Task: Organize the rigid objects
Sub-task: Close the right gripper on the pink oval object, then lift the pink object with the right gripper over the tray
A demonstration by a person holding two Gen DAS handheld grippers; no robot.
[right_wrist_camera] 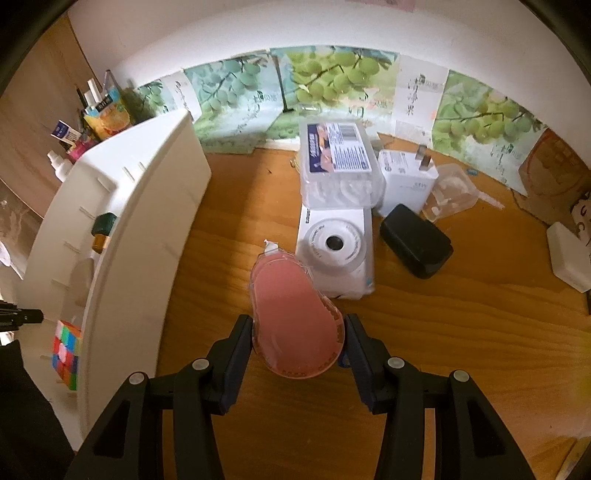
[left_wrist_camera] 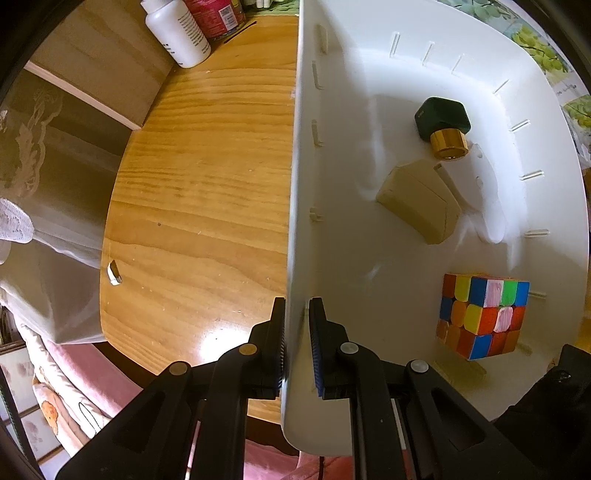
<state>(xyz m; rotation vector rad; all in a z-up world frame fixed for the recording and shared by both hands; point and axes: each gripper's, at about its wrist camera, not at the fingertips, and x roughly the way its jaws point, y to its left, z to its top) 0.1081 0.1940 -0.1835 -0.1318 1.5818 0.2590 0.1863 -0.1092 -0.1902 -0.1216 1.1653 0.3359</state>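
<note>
My left gripper (left_wrist_camera: 297, 310) is shut on the side wall of the white bin (left_wrist_camera: 295, 184), one finger outside and one inside. Inside the bin lie a dark green bottle with a gold cap (left_wrist_camera: 443, 123), a beige box (left_wrist_camera: 421, 201) and a colour cube (left_wrist_camera: 482, 314). In the right wrist view the white bin (right_wrist_camera: 147, 229) stands at the left with the cube (right_wrist_camera: 66, 350) in it. My right gripper (right_wrist_camera: 299, 325) is shut on a pink tape dispenser in a clear shell (right_wrist_camera: 295, 317), held a little above the wooden table (right_wrist_camera: 443, 332).
Right of the bin lie a white dispenser box (right_wrist_camera: 334, 251), a clear labelled case (right_wrist_camera: 338, 162), a white charger (right_wrist_camera: 408, 181), a black case (right_wrist_camera: 415, 245) and a clear lid (right_wrist_camera: 452, 192). A white bottle (left_wrist_camera: 177, 31) and a red can (left_wrist_camera: 216, 14) stand at the table's far left.
</note>
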